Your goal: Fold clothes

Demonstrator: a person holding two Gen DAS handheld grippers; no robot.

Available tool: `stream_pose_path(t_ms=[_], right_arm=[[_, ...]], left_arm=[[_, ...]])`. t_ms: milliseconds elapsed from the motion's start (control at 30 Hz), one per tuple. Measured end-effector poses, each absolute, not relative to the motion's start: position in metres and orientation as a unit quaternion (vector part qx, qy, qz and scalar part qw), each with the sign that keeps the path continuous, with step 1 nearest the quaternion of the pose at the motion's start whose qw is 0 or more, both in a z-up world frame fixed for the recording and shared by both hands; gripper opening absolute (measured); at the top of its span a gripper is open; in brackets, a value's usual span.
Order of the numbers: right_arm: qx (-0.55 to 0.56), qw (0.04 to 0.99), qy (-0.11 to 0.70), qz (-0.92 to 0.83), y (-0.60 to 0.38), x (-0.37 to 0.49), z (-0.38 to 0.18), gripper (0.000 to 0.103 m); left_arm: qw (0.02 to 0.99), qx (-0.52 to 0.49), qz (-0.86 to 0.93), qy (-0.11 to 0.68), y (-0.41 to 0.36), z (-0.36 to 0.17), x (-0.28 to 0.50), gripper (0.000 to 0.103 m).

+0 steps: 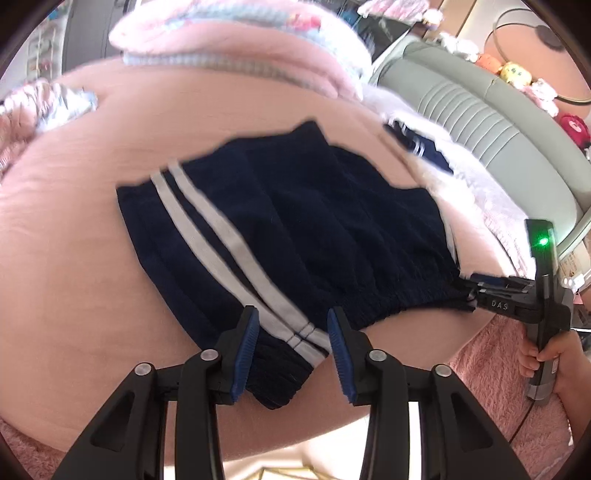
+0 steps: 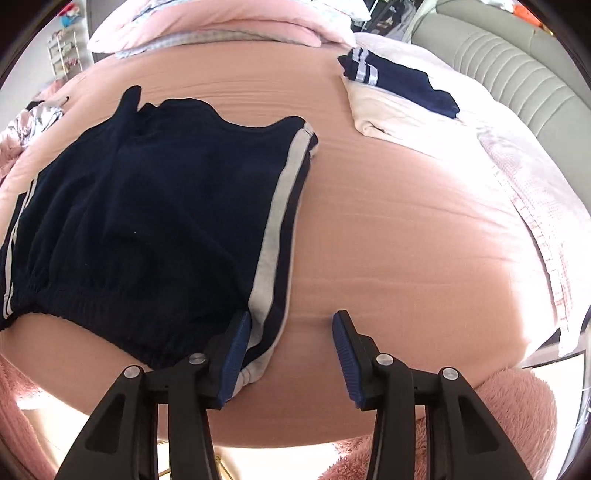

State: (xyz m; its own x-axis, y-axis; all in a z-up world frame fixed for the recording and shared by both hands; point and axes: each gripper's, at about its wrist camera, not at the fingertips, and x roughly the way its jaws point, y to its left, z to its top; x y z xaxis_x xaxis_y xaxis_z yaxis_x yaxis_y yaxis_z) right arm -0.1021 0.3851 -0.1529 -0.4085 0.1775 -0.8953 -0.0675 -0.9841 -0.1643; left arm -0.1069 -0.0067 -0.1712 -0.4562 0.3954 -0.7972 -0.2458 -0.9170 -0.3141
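Note:
Navy shorts (image 1: 295, 214) with two white side stripes lie flat on the pink bed sheet (image 1: 66, 258), waistband towards me. My left gripper (image 1: 291, 347) stands open over the striped waistband corner. The cloth lies between the blue pads (image 1: 245, 354) without being squeezed. In the right wrist view the same shorts (image 2: 147, 221) fill the left half. My right gripper (image 2: 291, 343) is open at the other waistband corner; its left pad (image 2: 236, 354) rests over the white stripe, and the right one stands over bare sheet (image 2: 406, 221). The right gripper (image 1: 471, 291) also shows side-on, held by a hand (image 1: 554, 354).
A folded navy striped garment (image 2: 399, 81) rests on a white cloth (image 2: 388, 118) at the far right. Pink pillows and bedding (image 2: 221, 26) are piled at the back. A grey-green padded headboard (image 2: 498, 62) runs along the right. A fluffy pink blanket (image 2: 498, 413) hangs at the near edge.

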Motion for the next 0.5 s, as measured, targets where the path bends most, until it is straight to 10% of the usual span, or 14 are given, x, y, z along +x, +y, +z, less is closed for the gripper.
stream_pose_path(t_ms=[500], right_arm=[[-0.546, 0.025, -0.040, 0.836, 0.335, -0.125, -0.175, 0.044]], left_arm=[[0.181, -0.502, 0.842, -0.079, -0.006, -0.180, -0.116, 0.041]])
